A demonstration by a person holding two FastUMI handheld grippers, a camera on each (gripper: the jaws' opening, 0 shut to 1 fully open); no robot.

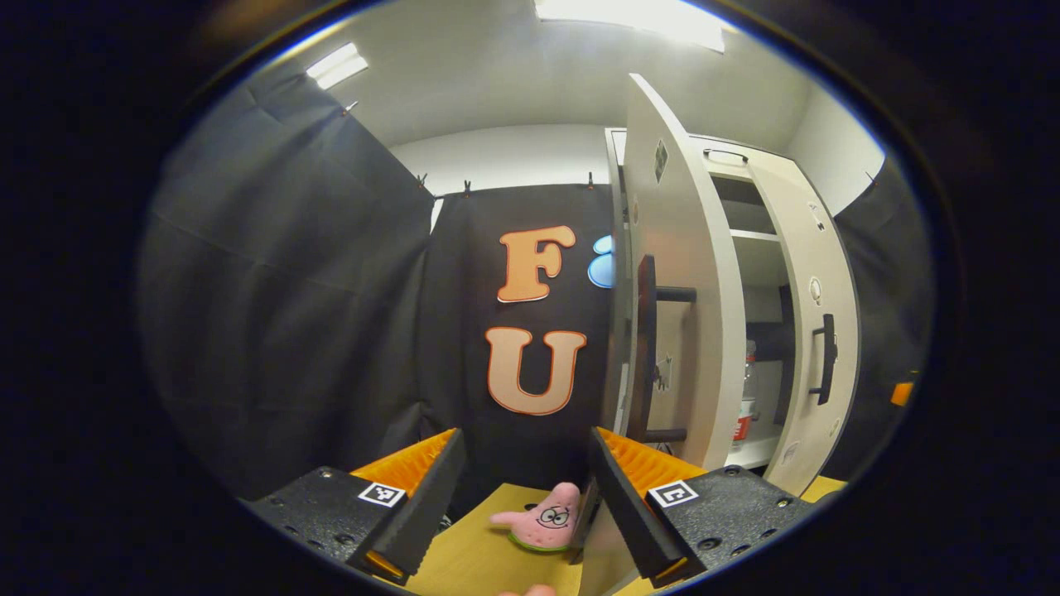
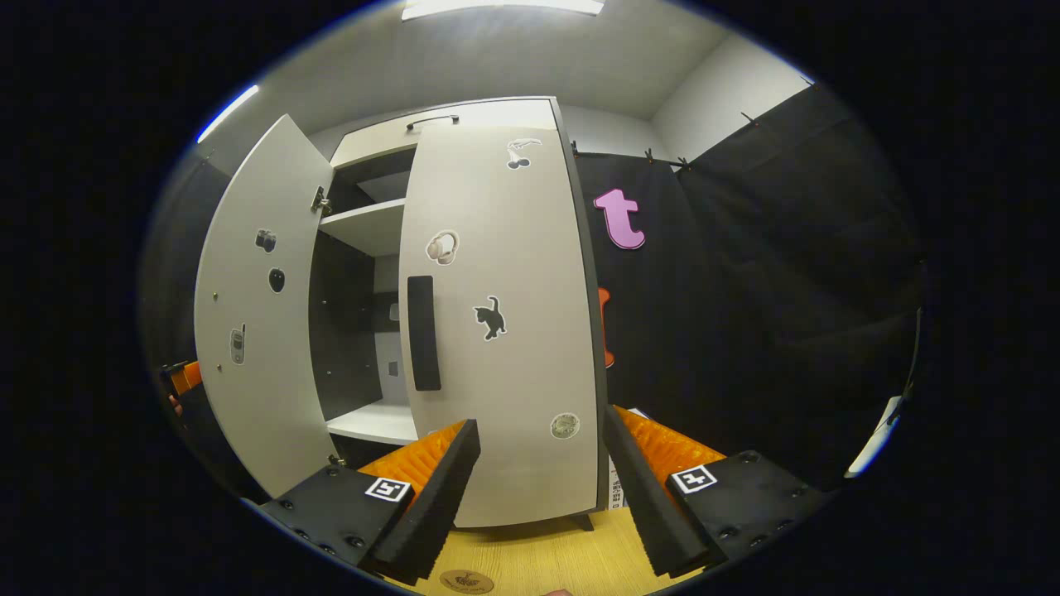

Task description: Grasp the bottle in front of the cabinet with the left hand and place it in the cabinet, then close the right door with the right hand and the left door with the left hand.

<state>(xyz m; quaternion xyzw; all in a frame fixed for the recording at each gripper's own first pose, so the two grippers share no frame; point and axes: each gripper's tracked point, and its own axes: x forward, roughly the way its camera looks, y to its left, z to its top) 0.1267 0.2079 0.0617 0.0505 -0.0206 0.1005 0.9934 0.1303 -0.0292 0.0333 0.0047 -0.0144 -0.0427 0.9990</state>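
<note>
The white cabinet point(image 2: 373, 141) stands on a wooden table point(image 2: 530, 555). Its left door point(image 1: 675, 273) stands wide open, edge-on to my left gripper point(image 1: 525, 451), with its dark handle point(image 1: 646, 348) just right of my open fingers. Through the gap a clear bottle with a red label point(image 1: 749, 389) stands on the lower shelf inside. The right door point(image 2: 497, 331) is swung most of the way in, its dark handle point(image 2: 422, 331) facing my right gripper point(image 2: 540, 430), which is open and held close in front of it. Both grippers hold nothing.
A pink starfish plush point(image 1: 546, 517) lies on the table point(image 1: 472, 555) between my left fingers. Black cloth walls close in the booth. The open left door point(image 2: 257, 331) sticks out toward the front; an orange part of the other gripper point(image 2: 184, 377) shows beside it.
</note>
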